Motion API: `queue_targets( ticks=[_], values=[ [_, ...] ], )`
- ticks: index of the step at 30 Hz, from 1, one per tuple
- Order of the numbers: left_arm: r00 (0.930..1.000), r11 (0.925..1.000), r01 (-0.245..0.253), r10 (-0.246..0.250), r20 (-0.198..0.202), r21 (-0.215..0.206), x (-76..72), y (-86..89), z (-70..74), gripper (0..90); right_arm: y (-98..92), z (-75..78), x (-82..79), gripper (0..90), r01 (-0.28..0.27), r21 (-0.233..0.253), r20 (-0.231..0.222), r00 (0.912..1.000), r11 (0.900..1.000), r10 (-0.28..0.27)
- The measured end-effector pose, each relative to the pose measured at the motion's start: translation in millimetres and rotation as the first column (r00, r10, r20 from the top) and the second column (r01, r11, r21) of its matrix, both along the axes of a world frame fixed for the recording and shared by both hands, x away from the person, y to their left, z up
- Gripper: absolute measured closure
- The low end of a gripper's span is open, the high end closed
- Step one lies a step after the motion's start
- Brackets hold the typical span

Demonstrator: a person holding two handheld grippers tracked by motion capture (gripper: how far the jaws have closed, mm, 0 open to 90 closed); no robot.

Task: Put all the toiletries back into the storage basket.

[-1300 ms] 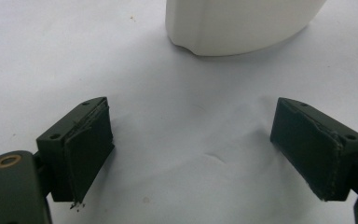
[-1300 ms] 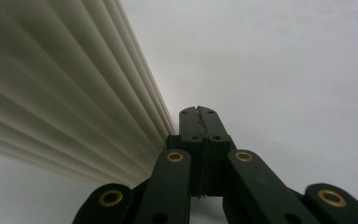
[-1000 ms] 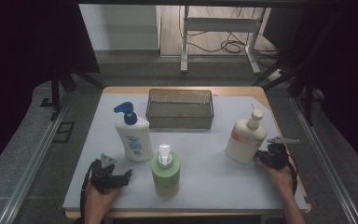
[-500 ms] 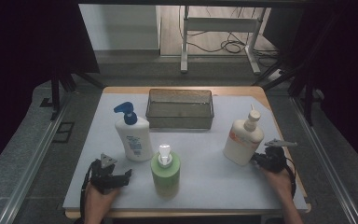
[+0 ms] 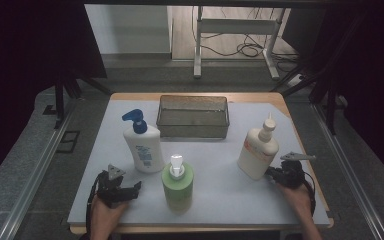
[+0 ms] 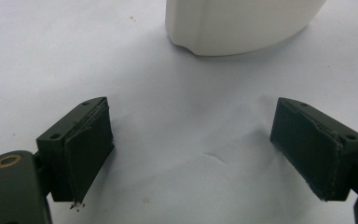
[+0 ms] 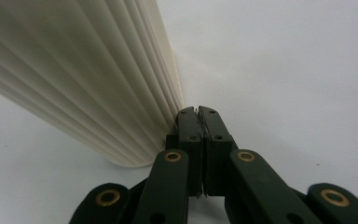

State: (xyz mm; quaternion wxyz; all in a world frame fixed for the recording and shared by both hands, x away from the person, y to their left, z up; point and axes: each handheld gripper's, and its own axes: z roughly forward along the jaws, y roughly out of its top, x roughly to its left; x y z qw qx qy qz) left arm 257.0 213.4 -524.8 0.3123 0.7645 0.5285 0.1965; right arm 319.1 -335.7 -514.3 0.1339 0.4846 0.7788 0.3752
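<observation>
Three bottles stand on a white mat [image 5: 220,190]. At the left is a white bottle with a blue pump [image 5: 142,145], at the front middle a green bottle with a white pump [image 5: 177,182], and at the right a cream ribbed bottle [image 5: 257,150] [image 7: 74,70]. My right gripper [image 5: 271,173] [image 7: 198,112] is shut, with nothing in it, and its tip touches the cream bottle's lower side. My left gripper [image 5: 132,189] [image 6: 191,149] rests open on the mat. The white bottle's base [image 6: 242,23] is just ahead of it, with nothing between the jaws.
A wire mesh basket [image 5: 192,116] sits at the back middle of the mat. The wooden table edge [image 5: 280,100] borders the mat, and metal rails run along both sides. Bare mat lies between the green and cream bottles.
My right gripper has slid left and a little nearer the person, staying against the cream bottle, which has shifted slightly left. The left gripper has not moved.
</observation>
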Motion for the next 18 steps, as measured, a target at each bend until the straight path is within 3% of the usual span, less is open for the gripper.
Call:
queue_targets(
  ticks=[12, 18],
  values=[
    [1.0000, 1.0000, 0.000, 0.000, 0.001, 0.000, 0.0, 0.0, 0.0, 12.4, -0.3, 1.6, -3.6, 85.9, -0.011, 0.010, 0.006, 0.9999, 1.000, 0.011],
    [1.0000, 1.0000, 0.000, 0.000, 0.001, 0.000, 0.0, 0.0, 0.0, 12.4, -6.2, 7.4, -14.7, 80.5, -0.002, 0.018, 0.015, 0.9999, 1.000, 0.002]
  ],
)
